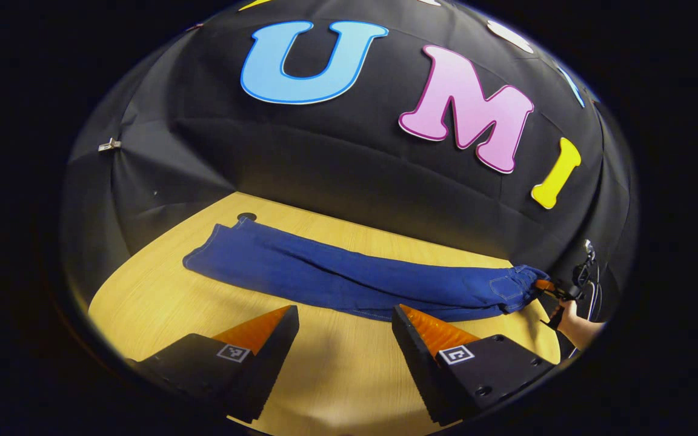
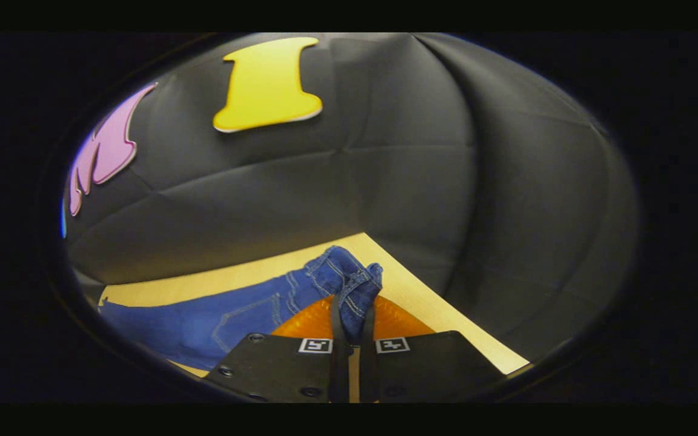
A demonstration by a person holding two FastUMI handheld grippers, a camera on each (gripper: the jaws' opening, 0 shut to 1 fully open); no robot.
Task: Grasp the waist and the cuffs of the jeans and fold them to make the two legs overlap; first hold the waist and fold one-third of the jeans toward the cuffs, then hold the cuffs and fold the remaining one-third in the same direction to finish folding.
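Observation:
Dark blue jeans [image 1: 349, 275] lie stretched along the wooden table [image 1: 161, 303], legs overlapped, cuffs at the far left and waist at the right. My left gripper [image 1: 343, 330] is open just in front of the middle of the jeans, touching nothing. In the right gripper view, my right gripper [image 2: 352, 324] is shut on the bunched waist [image 2: 349, 281], which stands up between its fingers. In the left gripper view that right gripper [image 1: 546, 287] shows at the far right, pinching the waist, with a hand [image 1: 579, 327] behind it.
The black cloth wall [image 1: 355, 163] rises right behind the jeans and curves round the table's right end [image 2: 434, 303]. A small dark hole [image 1: 246, 217] sits in the tabletop by the cuffs. Bare wood lies between my left gripper and the jeans.

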